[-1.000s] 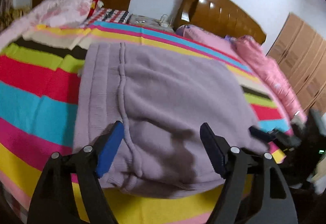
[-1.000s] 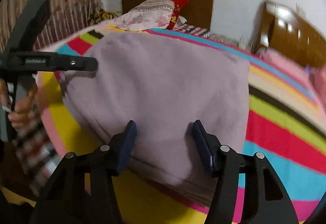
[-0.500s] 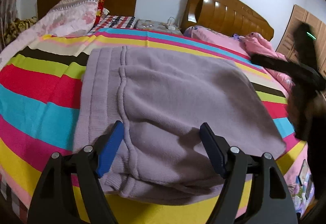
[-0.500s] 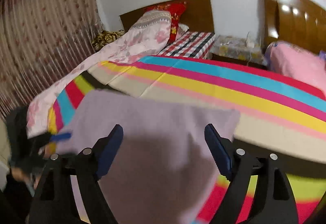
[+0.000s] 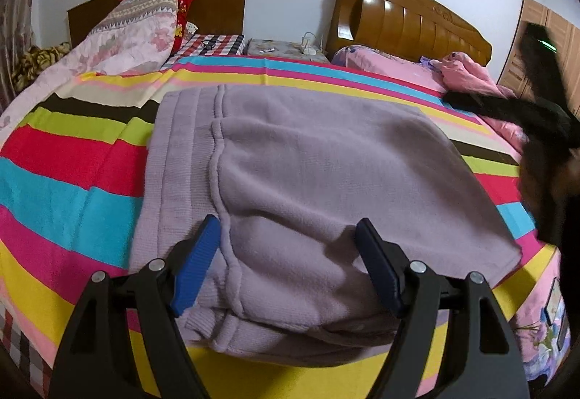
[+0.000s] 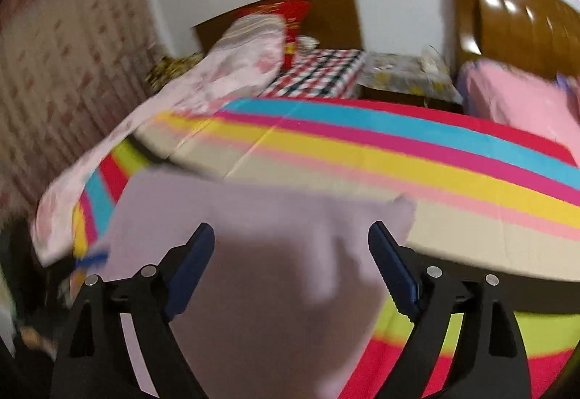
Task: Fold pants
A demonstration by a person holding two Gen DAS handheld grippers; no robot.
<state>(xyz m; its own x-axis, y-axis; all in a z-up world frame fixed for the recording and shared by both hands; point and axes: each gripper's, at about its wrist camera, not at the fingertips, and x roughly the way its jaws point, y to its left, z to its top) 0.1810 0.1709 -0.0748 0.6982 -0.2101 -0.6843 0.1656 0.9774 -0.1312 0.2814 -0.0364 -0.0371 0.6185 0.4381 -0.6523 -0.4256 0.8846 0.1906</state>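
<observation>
1. The left gripper [image 5: 286, 261] is tilting down over the near edge of the folded lilac pants [image 5: 308, 181], its blue pads spread wide and pressing on nothing.
2. The right gripper [image 6: 291, 268] is hanging above the pants [image 6: 253, 254], angled downward; its jaws have just been opening and are standing wide, with fabric showing below the gap but not pinched.
3. The pants are lying folded flat on the striped bedspread [image 5: 72, 163], near its front edge.
4. Bare bedspread is stretching beyond the pants toward the pillows [image 5: 137, 25] and wooden headboard [image 5: 409, 18].
5. The right wrist view is blurred.
</observation>
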